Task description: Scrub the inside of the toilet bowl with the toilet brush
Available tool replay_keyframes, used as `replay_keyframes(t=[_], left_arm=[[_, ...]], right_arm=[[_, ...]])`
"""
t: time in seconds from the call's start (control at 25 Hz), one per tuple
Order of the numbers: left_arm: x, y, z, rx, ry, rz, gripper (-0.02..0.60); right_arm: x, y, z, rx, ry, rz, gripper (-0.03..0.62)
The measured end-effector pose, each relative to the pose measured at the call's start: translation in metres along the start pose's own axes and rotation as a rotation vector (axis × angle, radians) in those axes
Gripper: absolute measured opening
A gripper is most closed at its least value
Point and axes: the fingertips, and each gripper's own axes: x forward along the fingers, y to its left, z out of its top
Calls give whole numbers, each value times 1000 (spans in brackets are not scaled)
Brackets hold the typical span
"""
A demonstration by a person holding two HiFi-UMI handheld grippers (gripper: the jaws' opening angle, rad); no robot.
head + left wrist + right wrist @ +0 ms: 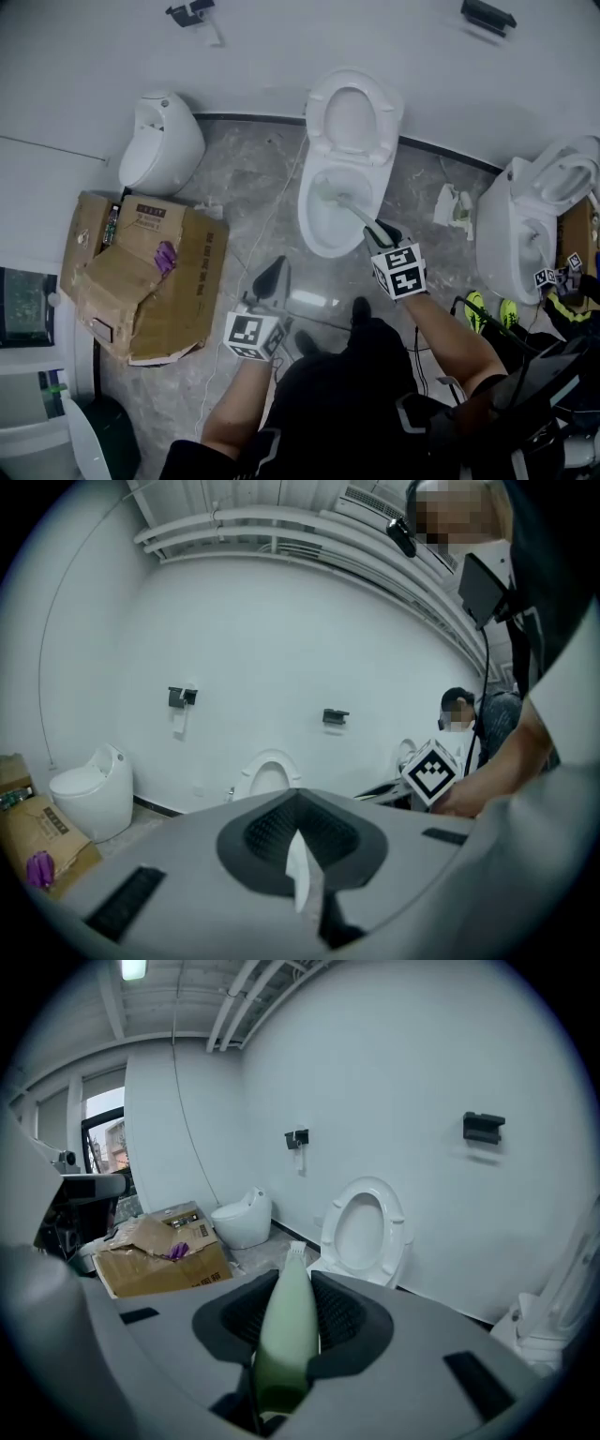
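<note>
I count three white ceramic toilets: a lidded left toilet (161, 142), an open middle toilet (352, 122) and an open right toilet (508, 234). On the wall I see two black brackets, a left bracket (190, 11) and a right bracket (487, 15), and on the floor a single torn brown cardboard box (150, 281). I'm running two grey handheld grippers, the left gripper (272, 279) and the right gripper (380, 232), and there is one pale green plastic toilet brush (356, 211).

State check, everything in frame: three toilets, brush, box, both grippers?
middle toilet: lid and seat up, bowl open
toilet brush: head down in that bowl
right gripper: shut on the brush handle
left gripper: jaws together, nothing clearly held
left toilet: lid down
right toilet: lid up
cardboard box: flaps open, crumpled
</note>
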Motion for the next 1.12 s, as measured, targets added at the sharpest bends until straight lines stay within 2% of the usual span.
replay_keyframes(t=[0.28, 0.64, 0.88, 1.12], left_arm=[[-40, 13, 23, 1, -40, -38, 9], [-77, 36, 52, 11, -97, -55, 9], [-88, 44, 79, 10, -149, -55, 9], [-89, 44, 95, 46, -167, -54, 9]], right_arm=[[-40, 39, 32, 32, -61, -47, 114], [-78, 90, 71, 47, -139, -57, 114], [-98, 107, 97, 28, -180, -53, 114], [-112, 114, 122, 20, -222, -59, 114]])
